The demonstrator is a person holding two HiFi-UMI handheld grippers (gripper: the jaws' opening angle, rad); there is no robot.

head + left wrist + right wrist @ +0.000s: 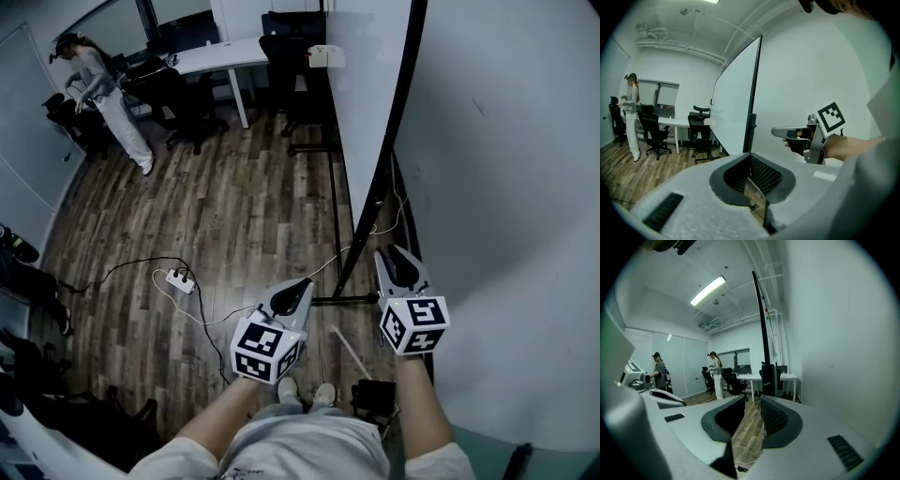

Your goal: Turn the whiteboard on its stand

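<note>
The right hand-held gripper (396, 253) is hovering slightly apart and empty, and the left hand-held gripper (305, 283) is pinched together. Both are flanking the edge of the whiteboard (361, 103), which is standing edge-on on the floor, probably to swing it on its stand (349, 299).

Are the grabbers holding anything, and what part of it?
Nothing is held. The left gripper has its jaws together, empty; the right gripper has its jaws apart, with only floor showing between them.

Overhead, two seemingly level views share whiteboard (367, 98)
</note>
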